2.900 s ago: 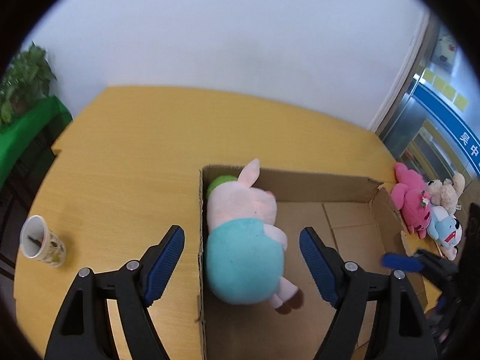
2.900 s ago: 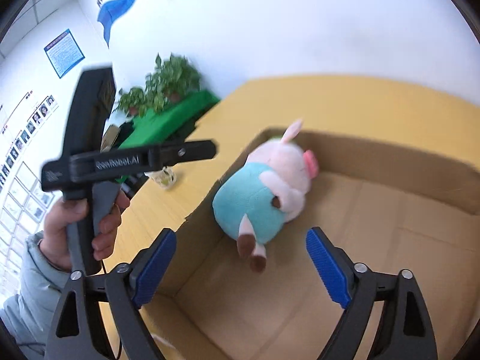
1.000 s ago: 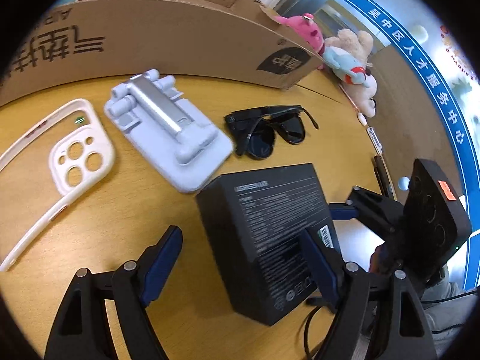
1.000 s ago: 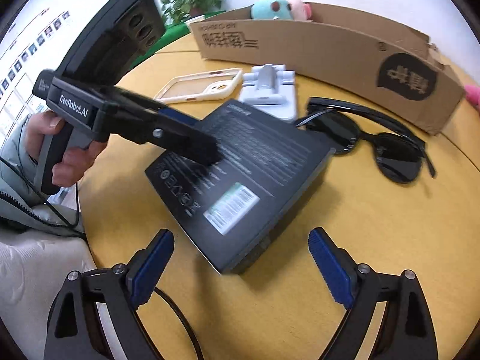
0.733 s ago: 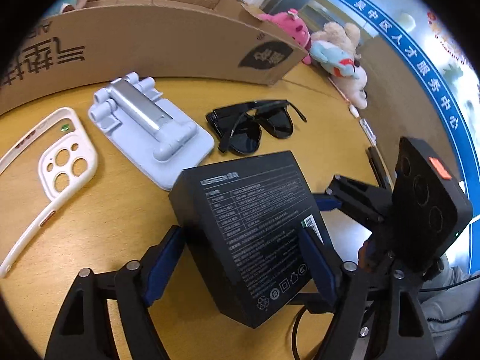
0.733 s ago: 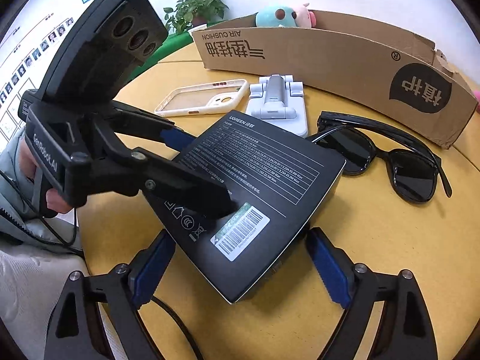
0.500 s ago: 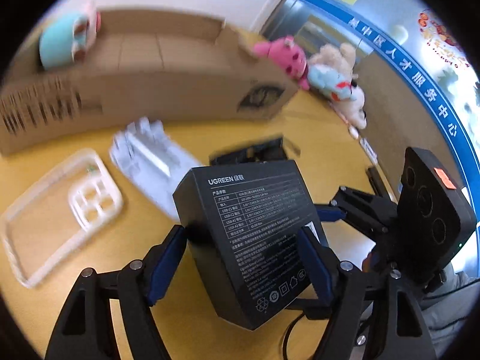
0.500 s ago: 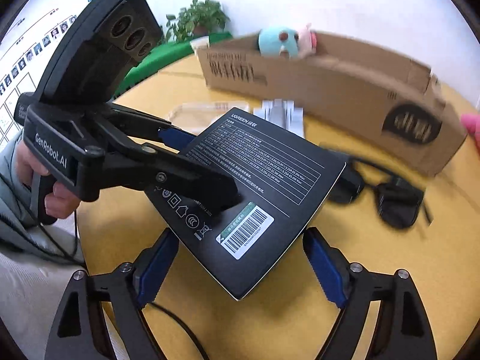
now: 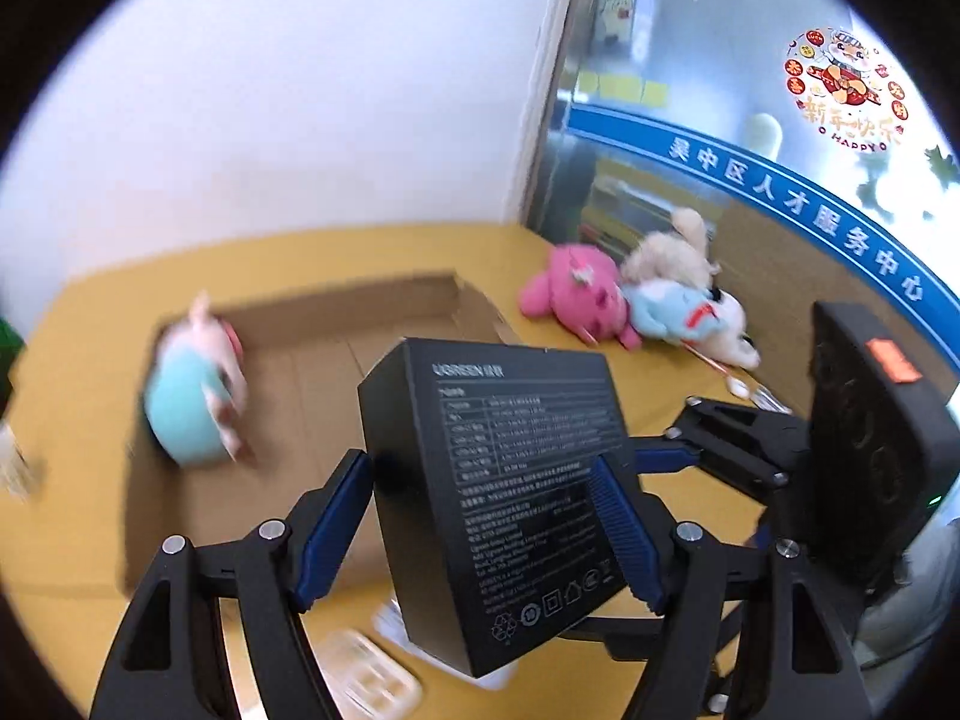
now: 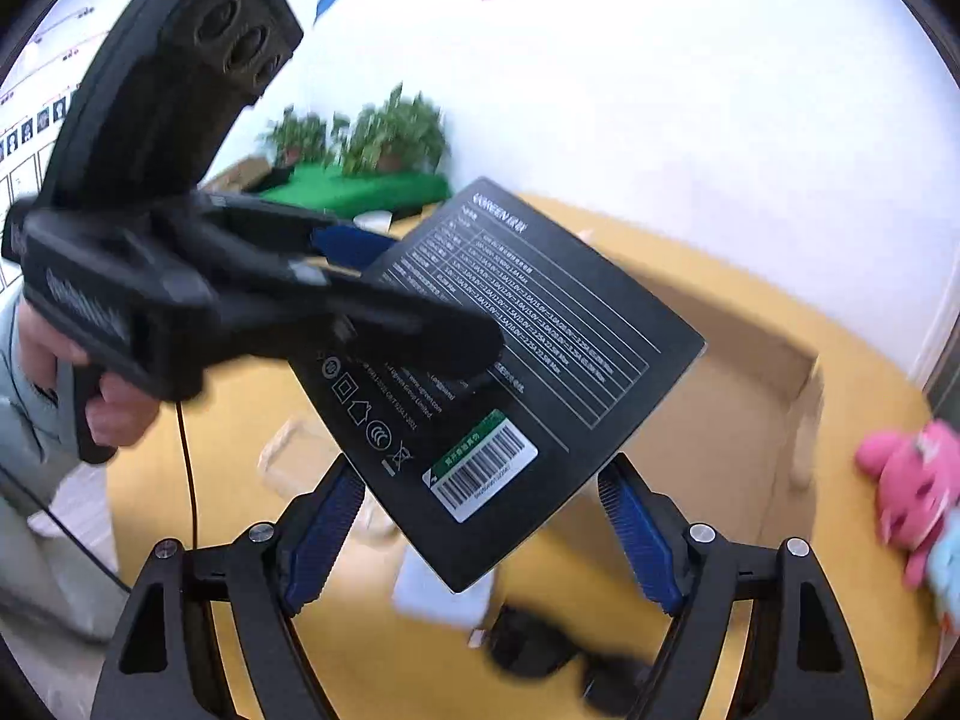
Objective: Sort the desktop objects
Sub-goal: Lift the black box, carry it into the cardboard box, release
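Above the yellow table point(image 9: 90, 510), both the left gripper point(image 9: 480, 531) and right gripper point(image 10: 480, 540) clamp the black box point(image 9: 510, 480).

A plain white wall point(image 9: 288, 120) stands behind the yellow wooden table point(image 9: 360, 252); potted green plants point(image 10: 384, 132) sit far left.

Bright, even light; heavy motion blur (fisheye-warped edges)

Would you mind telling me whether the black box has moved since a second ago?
Yes. The black box lay on the table in front of the carton; now it is lifted off the table, gripped by both tools, in front of the carton's opening.
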{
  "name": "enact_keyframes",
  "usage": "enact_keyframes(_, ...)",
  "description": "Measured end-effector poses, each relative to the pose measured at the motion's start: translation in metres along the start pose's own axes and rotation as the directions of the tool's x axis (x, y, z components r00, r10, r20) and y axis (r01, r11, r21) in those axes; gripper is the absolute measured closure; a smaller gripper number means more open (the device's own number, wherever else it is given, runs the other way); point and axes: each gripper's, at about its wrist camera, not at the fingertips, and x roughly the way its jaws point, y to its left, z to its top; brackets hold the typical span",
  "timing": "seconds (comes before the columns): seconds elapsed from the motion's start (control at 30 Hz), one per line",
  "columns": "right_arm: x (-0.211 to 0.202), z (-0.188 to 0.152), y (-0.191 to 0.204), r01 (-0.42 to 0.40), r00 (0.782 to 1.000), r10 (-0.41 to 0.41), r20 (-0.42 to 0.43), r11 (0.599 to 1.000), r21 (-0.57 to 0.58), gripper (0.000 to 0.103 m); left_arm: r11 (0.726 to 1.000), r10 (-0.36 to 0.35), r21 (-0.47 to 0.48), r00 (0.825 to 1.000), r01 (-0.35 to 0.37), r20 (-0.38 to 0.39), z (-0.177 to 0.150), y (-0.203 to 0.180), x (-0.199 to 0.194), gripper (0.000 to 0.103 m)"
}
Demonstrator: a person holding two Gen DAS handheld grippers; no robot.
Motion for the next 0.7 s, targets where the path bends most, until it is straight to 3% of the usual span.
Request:
enact_keyframes(0.27,0.019,0.07,-0.024,0.045,0.996,-0.042,0.081,0.998,-0.041,0.024,0.999,0.043,0.018,0.994,-0.045,0.104,0.058,0.034,-0.003,0.029)
enact_keyframes(0.4,0.033,0.097,-0.041,0.039,0.993,-0.036,0.11,0.999,-0.027,0.024,1.0,0.028,-0.019,0.989,-0.025,0.146,0.082,0.057,0.007,0.029)
enact_keyframes(0.7,0.091,0.135,-0.075,0.061,0.995,-0.058,0.077,0.997,-0.04,0.024,0.998,0.045,-0.052,0.99,-0.038,0.133,0.115,0.102,0.057,0.028)
